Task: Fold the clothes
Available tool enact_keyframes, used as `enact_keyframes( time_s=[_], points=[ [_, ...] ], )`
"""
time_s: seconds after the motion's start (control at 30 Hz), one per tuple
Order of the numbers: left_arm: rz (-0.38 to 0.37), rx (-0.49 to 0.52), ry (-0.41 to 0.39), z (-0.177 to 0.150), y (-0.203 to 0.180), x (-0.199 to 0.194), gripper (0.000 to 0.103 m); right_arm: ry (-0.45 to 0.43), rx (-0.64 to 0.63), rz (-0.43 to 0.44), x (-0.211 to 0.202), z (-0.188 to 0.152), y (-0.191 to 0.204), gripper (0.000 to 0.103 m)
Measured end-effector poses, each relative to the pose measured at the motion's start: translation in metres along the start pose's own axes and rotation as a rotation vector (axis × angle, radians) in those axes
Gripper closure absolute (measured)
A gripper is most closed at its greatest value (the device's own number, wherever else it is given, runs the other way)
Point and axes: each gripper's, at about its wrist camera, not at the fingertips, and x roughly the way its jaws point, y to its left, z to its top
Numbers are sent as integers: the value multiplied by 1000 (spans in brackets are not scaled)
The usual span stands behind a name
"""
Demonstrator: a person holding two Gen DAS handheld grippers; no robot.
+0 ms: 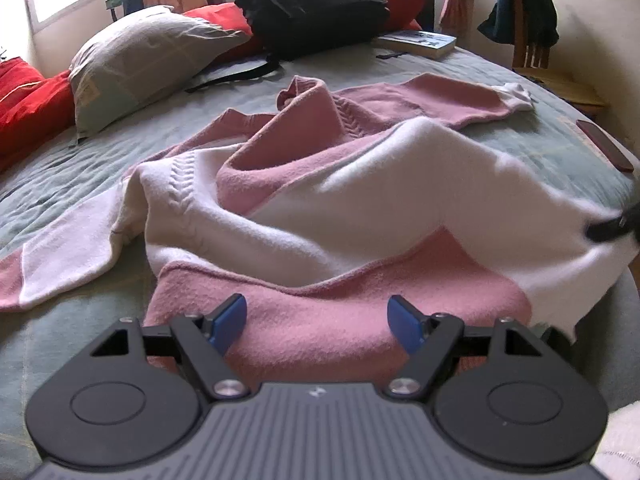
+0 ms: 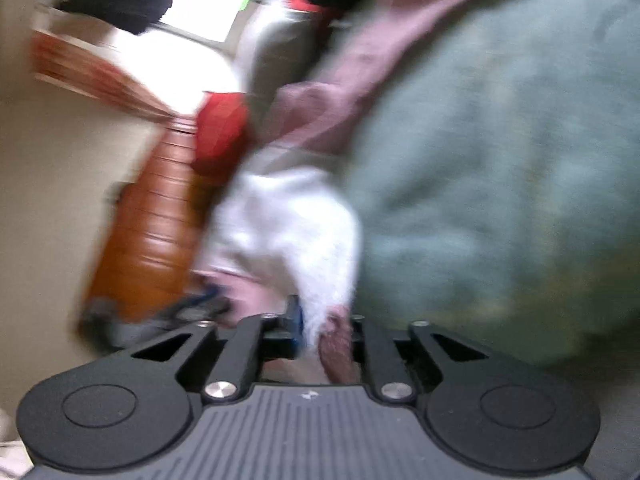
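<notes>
Sweater point(image 1: 320, 200), pink and white, lies rumpled on the grey-green bed point(image 1: 80, 168), one sleeve stretched toward the far right. In the left wrist view, the left tool point(image 1: 317, 320) is spread wide, its blue fingertips point(image 1: 230, 320) hovering just above the pink hem with nothing between them. A grey pillow point(image 1: 148, 56), a black backpack point(image 1: 308, 0) and a book point(image 1: 420, 42) lie at the far side of the bed. At the right edge, a dark tool tip meets the raised white fabric.

The right wrist view is heavily blurred. The right tool point(image 2: 320, 332) is pressed together, pinching a white and pink fold of the sweater point(image 2: 288, 220). The bed point(image 2: 500, 160) fills the right side.
</notes>
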Motion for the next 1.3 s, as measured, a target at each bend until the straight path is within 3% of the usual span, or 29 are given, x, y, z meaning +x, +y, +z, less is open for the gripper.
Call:
enact_keyframes(
  time_s=[0.03, 0.1, 0.23, 0.4, 0.63, 0.73, 0.87, 1.0, 1.13, 1.3],
  points=[
    [-2, -2, 1, 0, 2, -2, 25, 1, 2, -45, -2, -2, -2, 79],
    [-10, -14, -7, 1, 7, -9, 25, -12, -7, -102, -8, -1, -1, 64],
    [-60, -91, -32, 6, 26, -20, 19, -92, -94, -86, -17, 21, 22, 47],
    [-34, -192, -60, 14, 53, -19, 19, -51, -85, -68, 26, 56, 18, 32],
    [-63, -393, -61, 15, 97, -3, 19, 10, -65, -43, 89, 104, 10, 31],
    [-111, -495, -44, 11, 118, 8, 18, 36, -57, -33, 117, 125, 7, 31],
    [-184, -604, -25, 11, 143, 31, 18, 26, -25, 16, 132, 140, 3, 27],
    [-204, -673, 6, 19, 163, 58, 18, 16, -35, -5, 149, 158, 7, 25],
    [-249, -707, 28, 30, 178, 83, 18, -31, -41, -18, 157, 178, 9, 25],
    [-213, -715, 1, 48, 193, 98, 18, -141, -39, -32, 150, 204, 11, 26]
  ],
)
